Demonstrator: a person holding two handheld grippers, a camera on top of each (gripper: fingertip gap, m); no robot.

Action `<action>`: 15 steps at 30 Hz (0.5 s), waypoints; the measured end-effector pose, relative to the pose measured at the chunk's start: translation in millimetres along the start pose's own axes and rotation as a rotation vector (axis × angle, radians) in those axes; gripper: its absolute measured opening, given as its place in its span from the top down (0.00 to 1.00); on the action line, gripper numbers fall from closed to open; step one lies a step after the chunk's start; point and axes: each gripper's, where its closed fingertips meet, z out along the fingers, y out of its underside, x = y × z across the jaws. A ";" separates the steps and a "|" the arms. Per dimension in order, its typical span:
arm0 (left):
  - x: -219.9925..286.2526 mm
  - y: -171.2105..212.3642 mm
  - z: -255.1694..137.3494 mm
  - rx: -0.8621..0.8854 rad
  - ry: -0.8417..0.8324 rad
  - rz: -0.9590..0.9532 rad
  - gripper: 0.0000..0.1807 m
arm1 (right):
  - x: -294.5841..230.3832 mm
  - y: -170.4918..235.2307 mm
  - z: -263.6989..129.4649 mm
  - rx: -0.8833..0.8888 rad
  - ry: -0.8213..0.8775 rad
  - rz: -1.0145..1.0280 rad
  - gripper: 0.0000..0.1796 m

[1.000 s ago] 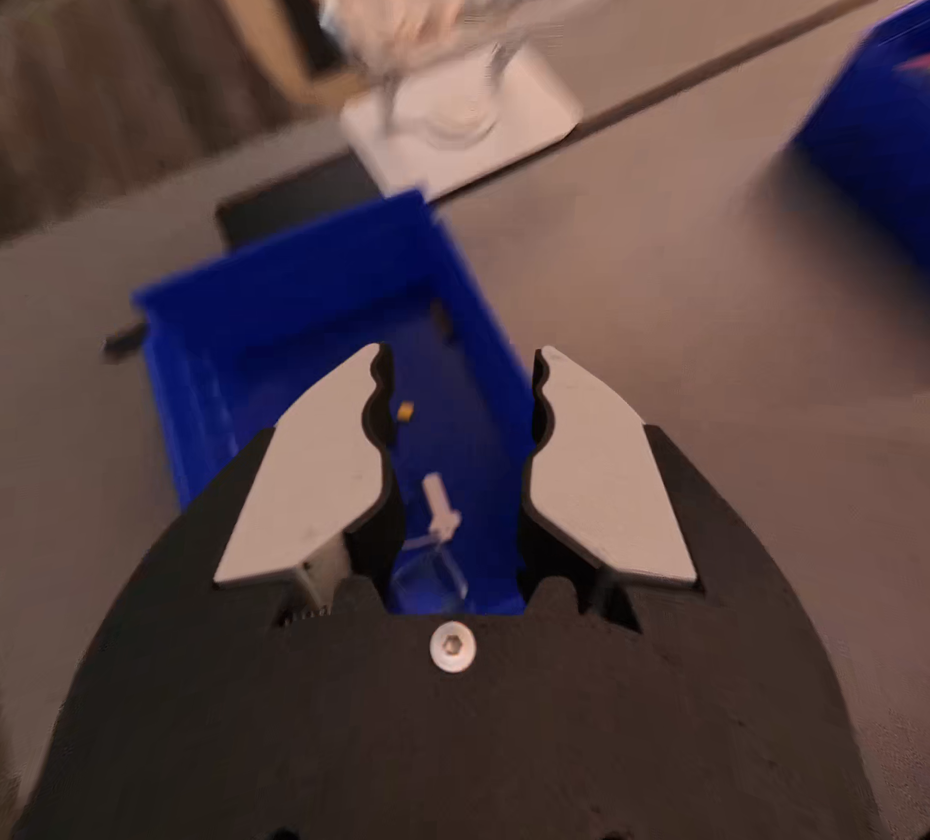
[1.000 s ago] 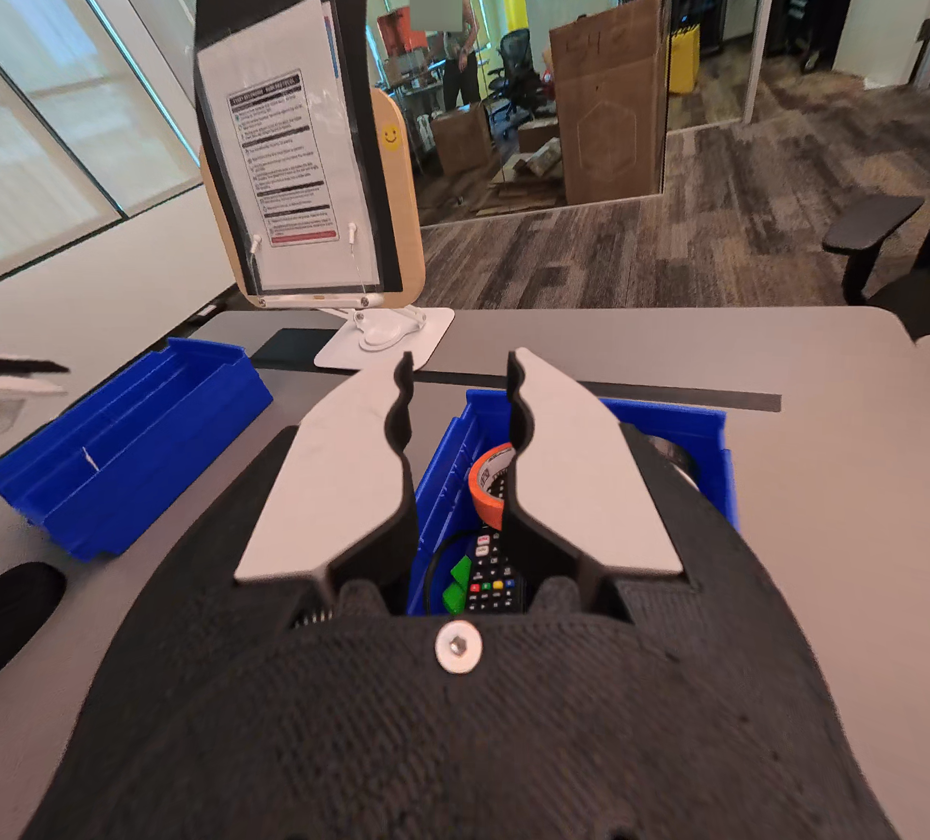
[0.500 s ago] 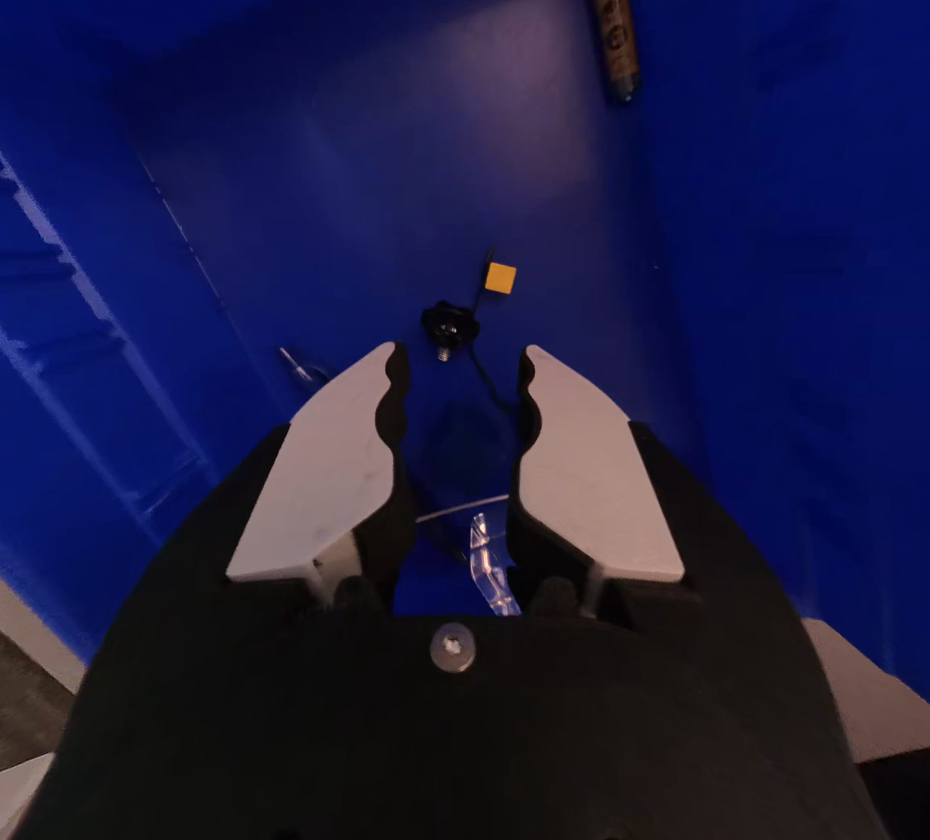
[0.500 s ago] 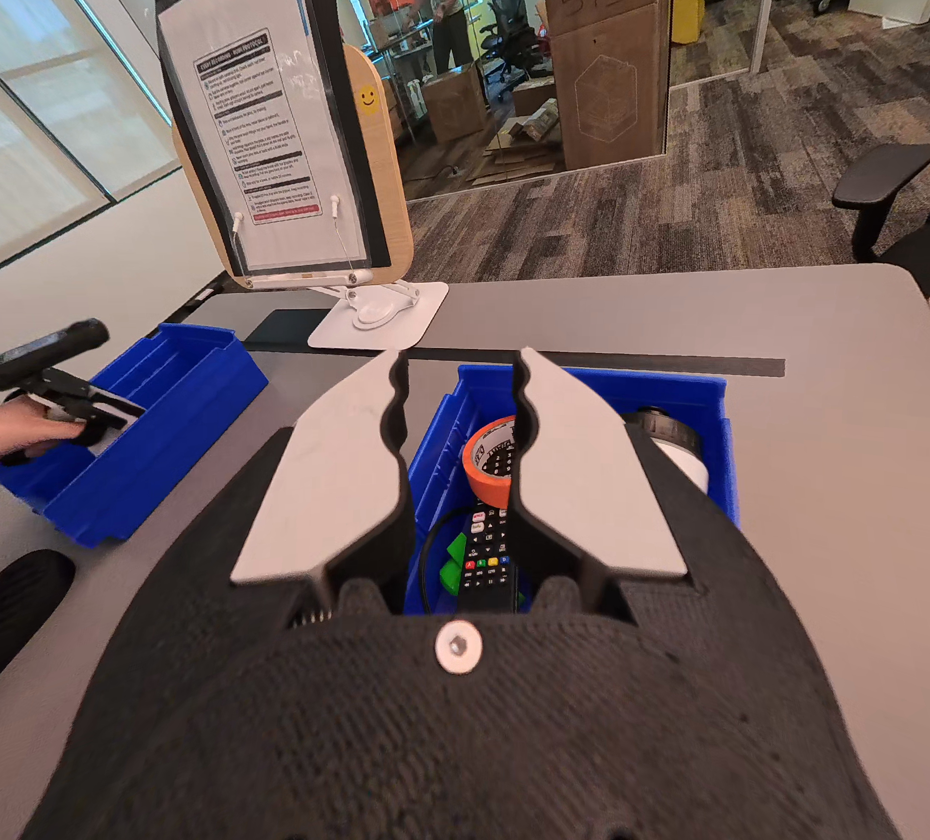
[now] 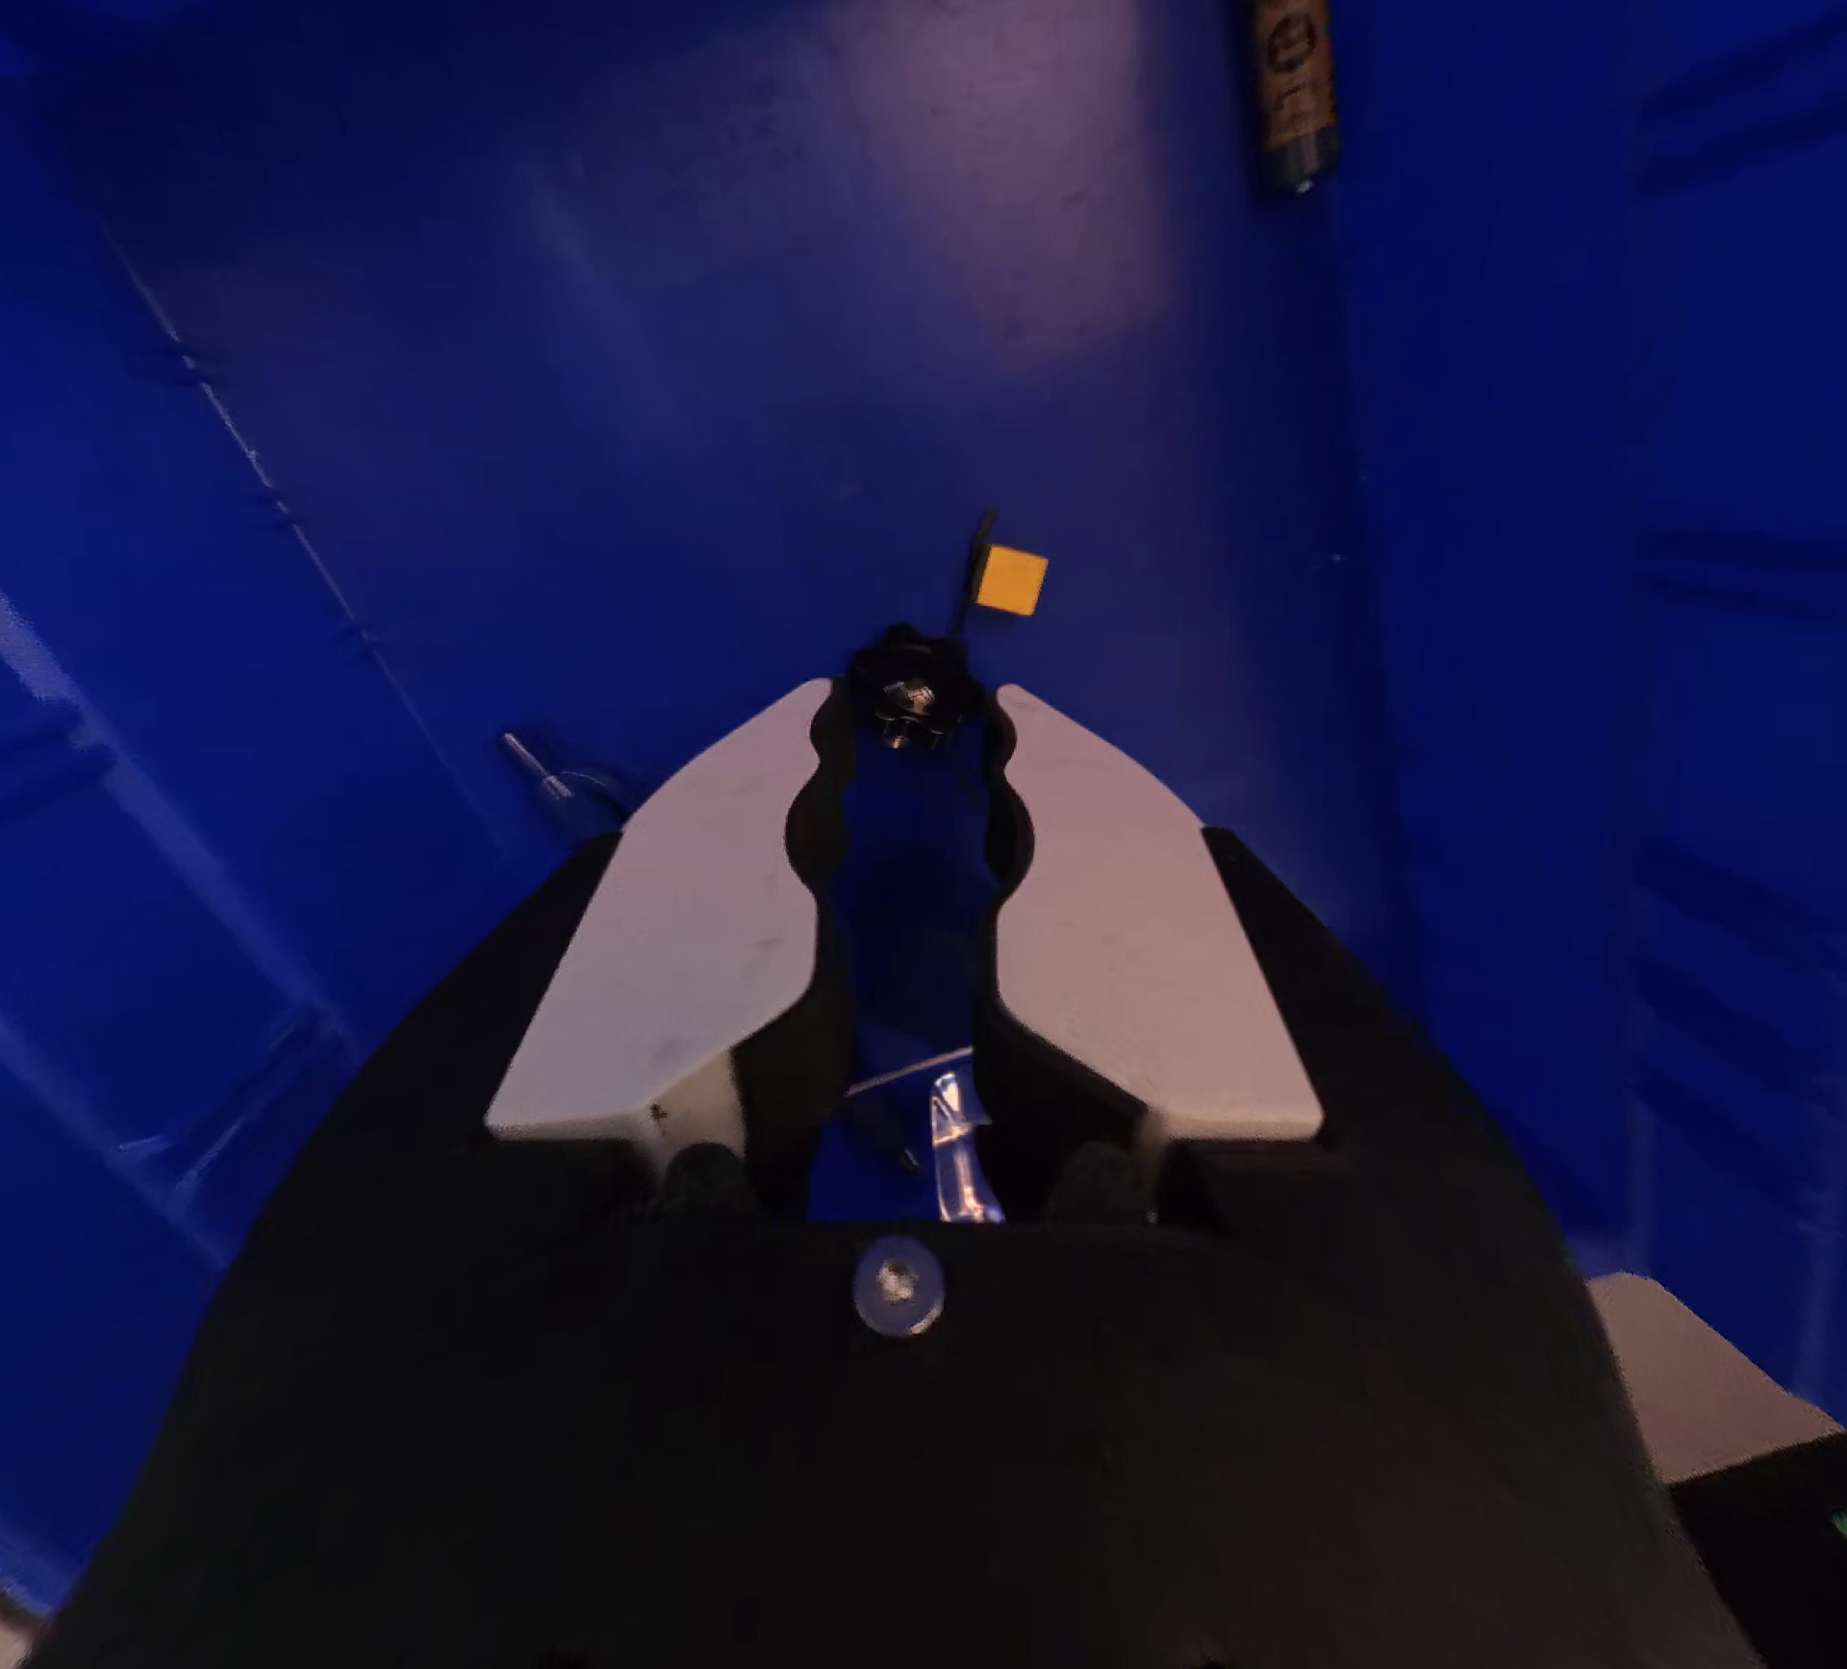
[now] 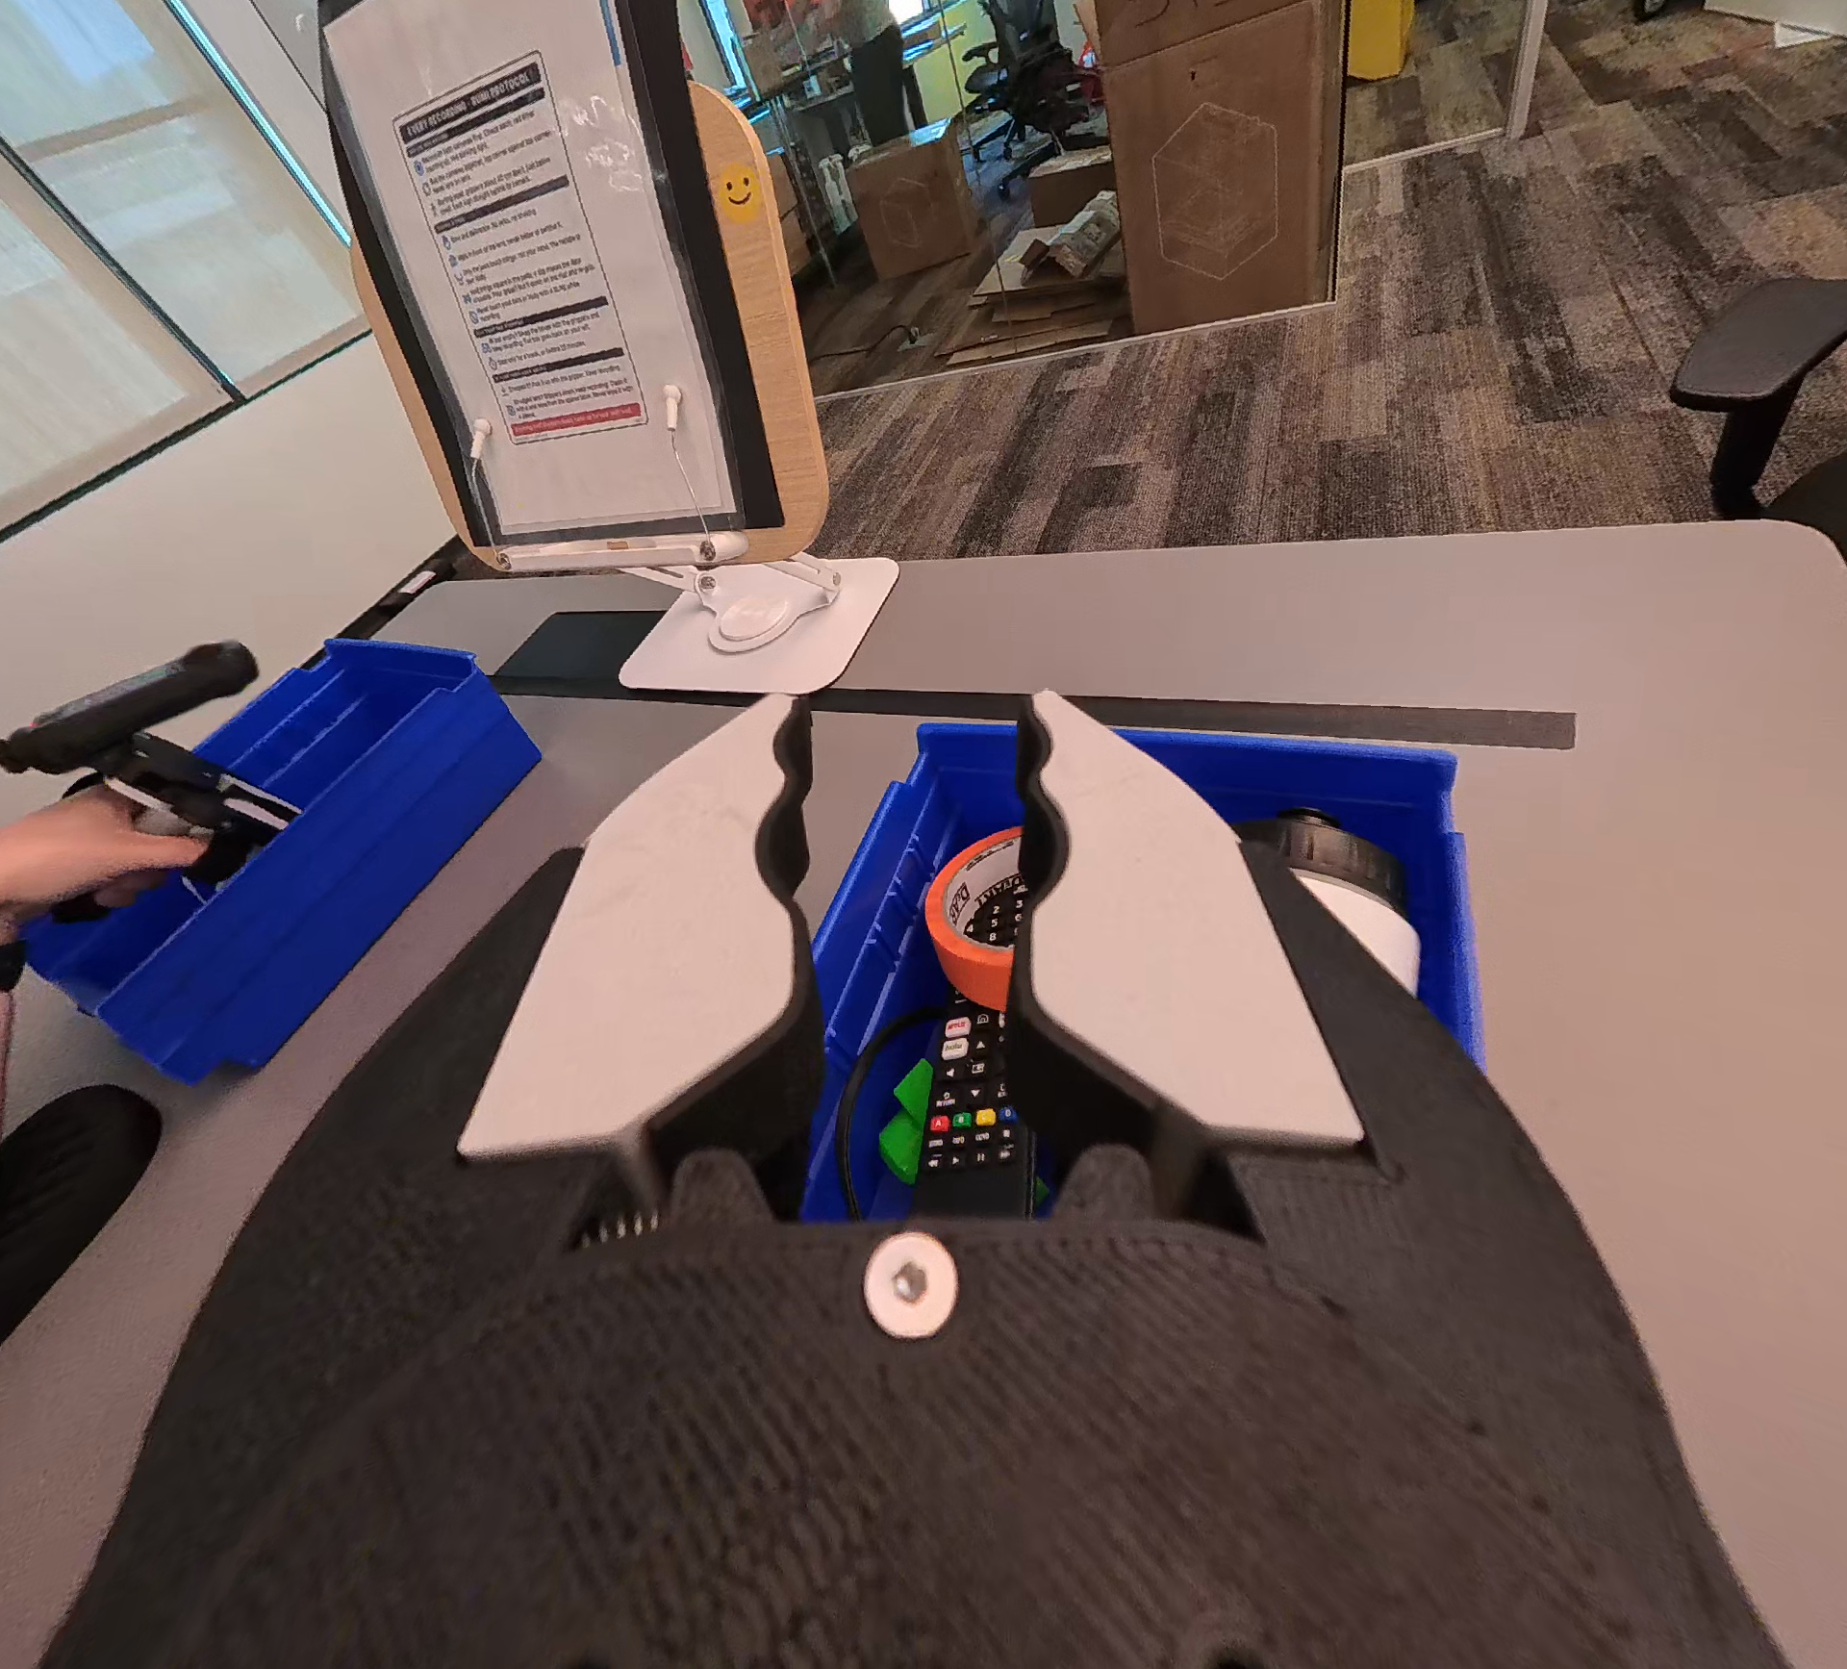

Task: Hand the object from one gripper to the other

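The left hand-held gripper point(image 5: 905, 702), deep in the blue plastic bin point(image 5: 500, 322), has its jaws narrowed around a small black lobed knob point(image 5: 903, 694), apparently not yet clamped: the pick-up step. Next: close, lift, carry right. The right hand-held gripper point(image 6: 910, 722) waits, moderately parted and empty, above the desk point(image 6: 1649, 821).

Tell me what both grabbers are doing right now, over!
Left gripper open inside left blue plastic bin, fingertips flanking small black star-shaped knob. Right gripper open, empty, above right blue bin. Nothing blocking.

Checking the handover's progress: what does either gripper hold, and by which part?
Left gripper tips flank a small black knob; closed contact cannot be told. Right gripper holds nothing.
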 end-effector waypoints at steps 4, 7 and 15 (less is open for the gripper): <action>2.0 -11.2 -24.4 0.082 -0.012 -0.019 0.87 | -4.6 1.0 3.7 -0.009 -0.002 -0.012 0.78; 28.2 -41.8 -69.0 0.317 0.067 0.022 0.87 | -15.6 0.2 10.3 -0.008 -0.018 -0.049 0.78; 225.9 -67.2 -244.3 0.974 1.073 0.381 0.88 | -142.7 3.5 43.3 0.176 -0.274 -0.636 0.72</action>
